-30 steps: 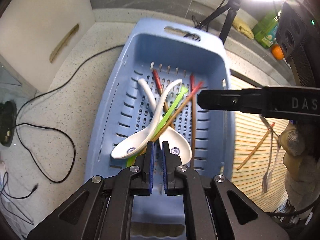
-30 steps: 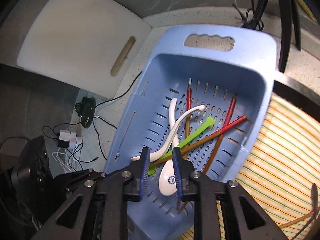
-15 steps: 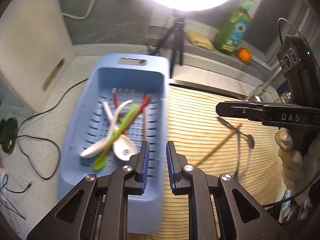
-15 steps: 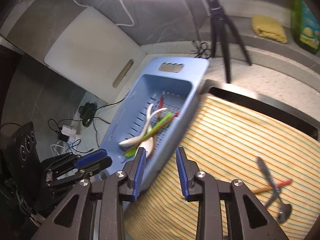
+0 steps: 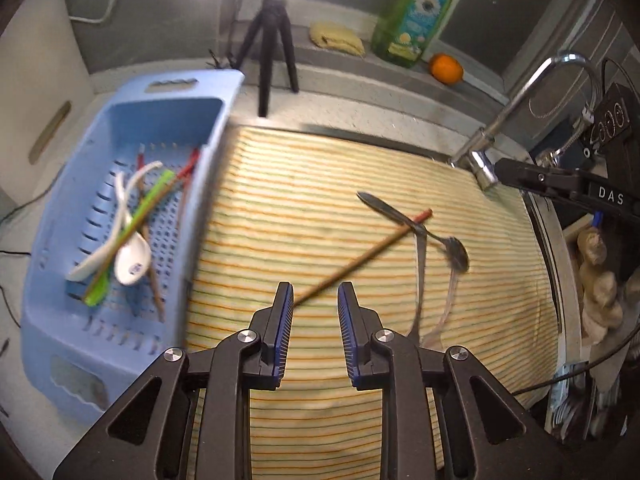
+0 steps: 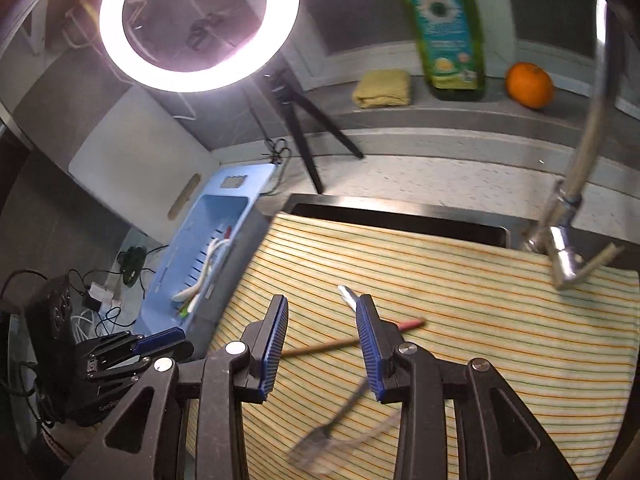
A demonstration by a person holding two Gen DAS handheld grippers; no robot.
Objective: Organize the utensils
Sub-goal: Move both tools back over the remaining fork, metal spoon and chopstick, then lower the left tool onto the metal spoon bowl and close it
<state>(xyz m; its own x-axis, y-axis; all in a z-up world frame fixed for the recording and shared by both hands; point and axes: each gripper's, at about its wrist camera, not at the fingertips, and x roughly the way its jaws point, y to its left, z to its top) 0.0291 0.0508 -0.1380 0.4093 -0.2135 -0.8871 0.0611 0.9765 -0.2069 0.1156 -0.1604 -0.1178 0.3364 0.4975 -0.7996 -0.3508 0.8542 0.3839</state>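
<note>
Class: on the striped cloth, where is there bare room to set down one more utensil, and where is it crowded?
Free: the striped cloth between the blue basket and the chopstick, and its far strip toward the tripod. Crowded: the right side, where the chopstick, metal spoon and fork cross.

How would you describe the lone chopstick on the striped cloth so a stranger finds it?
Start at the striped cloth right of the blue basket. A brown chopstick lies diagonally there, crossing a metal spoon. It's the only wooden, red-tipped piece; its neighbours are metal.
</note>
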